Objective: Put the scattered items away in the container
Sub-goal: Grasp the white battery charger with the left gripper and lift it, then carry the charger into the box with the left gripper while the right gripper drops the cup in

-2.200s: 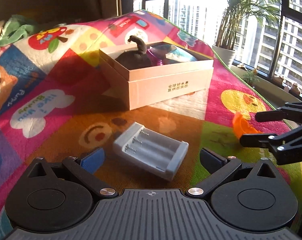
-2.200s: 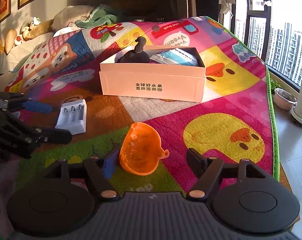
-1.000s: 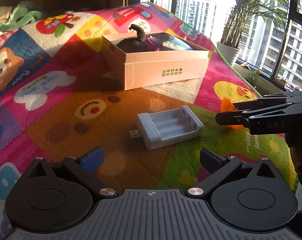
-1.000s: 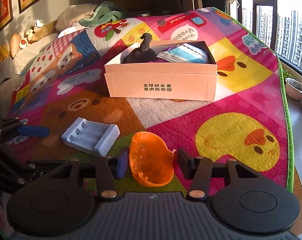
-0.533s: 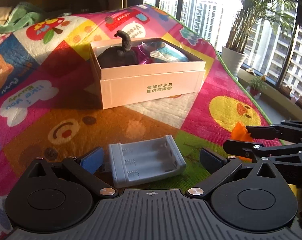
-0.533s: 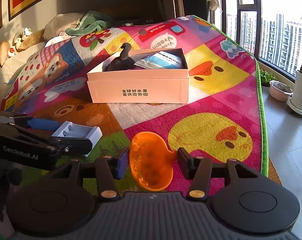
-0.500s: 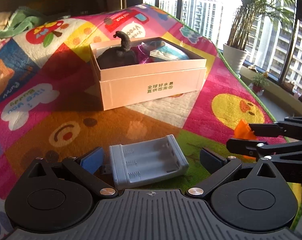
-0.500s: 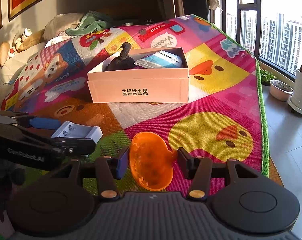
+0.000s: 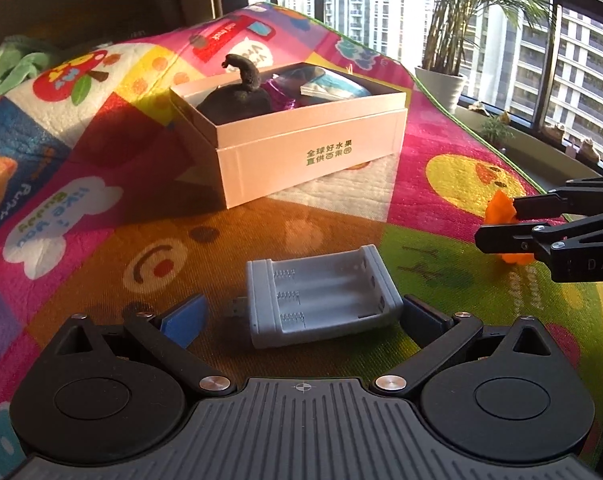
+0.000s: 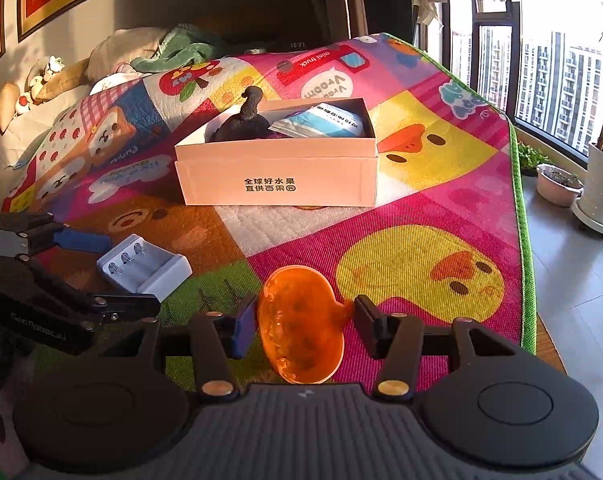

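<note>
We see a grey battery charger (image 9: 321, 294) lying flat on the colourful play mat (image 9: 101, 240), its three empty bays facing up, springs at the end with the small USB plug. Its long axis runs across the left wrist view, plug toward the blue pad. It sits between the spread fingers of our left gripper (image 9: 301, 320), which stands open; the dark pad is just beside one end (whether it touches, we cannot tell), the blue pad apart.

Our right gripper (image 10: 301, 330) is clamped on a translucent orange scoop-like piece (image 10: 301, 328), rounded, with a stub toward the dark pad.

Farther up the mat stands the pale pink box (image 10: 277, 184), open-topped, holding a dark stemmed object (image 10: 245, 120) and a blue-white packet (image 10: 325, 122).
</note>
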`<state>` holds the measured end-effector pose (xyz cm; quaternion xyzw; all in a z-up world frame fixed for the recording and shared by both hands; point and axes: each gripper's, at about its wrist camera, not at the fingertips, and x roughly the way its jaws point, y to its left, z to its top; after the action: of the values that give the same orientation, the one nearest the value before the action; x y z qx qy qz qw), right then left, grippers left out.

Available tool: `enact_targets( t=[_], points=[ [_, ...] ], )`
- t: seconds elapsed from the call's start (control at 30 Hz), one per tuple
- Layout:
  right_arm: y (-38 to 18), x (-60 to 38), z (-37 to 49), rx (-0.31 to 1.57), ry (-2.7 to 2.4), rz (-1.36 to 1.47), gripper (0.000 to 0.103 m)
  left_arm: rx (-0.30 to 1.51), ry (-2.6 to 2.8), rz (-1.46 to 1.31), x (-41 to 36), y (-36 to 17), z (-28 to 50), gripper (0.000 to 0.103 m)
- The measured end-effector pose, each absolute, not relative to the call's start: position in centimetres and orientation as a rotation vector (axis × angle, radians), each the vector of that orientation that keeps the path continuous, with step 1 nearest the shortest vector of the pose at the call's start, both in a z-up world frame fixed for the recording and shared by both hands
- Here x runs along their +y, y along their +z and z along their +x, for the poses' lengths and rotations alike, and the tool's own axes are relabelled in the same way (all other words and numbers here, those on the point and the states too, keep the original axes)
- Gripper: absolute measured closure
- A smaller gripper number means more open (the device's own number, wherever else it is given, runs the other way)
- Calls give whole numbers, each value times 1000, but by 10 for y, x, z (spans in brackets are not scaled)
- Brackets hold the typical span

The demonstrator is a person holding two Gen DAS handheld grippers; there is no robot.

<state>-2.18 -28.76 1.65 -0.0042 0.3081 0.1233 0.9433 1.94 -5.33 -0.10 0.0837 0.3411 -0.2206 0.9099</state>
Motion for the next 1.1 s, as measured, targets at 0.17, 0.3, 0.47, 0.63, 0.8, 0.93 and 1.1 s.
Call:
enact_targets(
  t=[0.17,0.3,0.47,0.63,0.8,0.93,1.1],
  points=[
    [14,-283,-20,633,260,-10,52,711,-477,167,-61,-2,23,0],
    [14,-282,-21,635,259,-18,52,714,-434,187,-71,-3,27,0],
    [11,-283,-20,648,261,-11,51,699,-409,183,-71,-2,24,6],
    [19,-286,-22,670,259,-8,52,693,-411,191,-69,4,8,8],
    [44,-290,-37,657,255,-25,52,604,-449,224,-62,37,-26,8],
    [84,-296,-47,600,254,-18,52,489,-461,247,-57,86,-44,8],
    [145,-295,-53,463,252,-20,52,383,-475,322,-65,141,-49,8]
  ],
)
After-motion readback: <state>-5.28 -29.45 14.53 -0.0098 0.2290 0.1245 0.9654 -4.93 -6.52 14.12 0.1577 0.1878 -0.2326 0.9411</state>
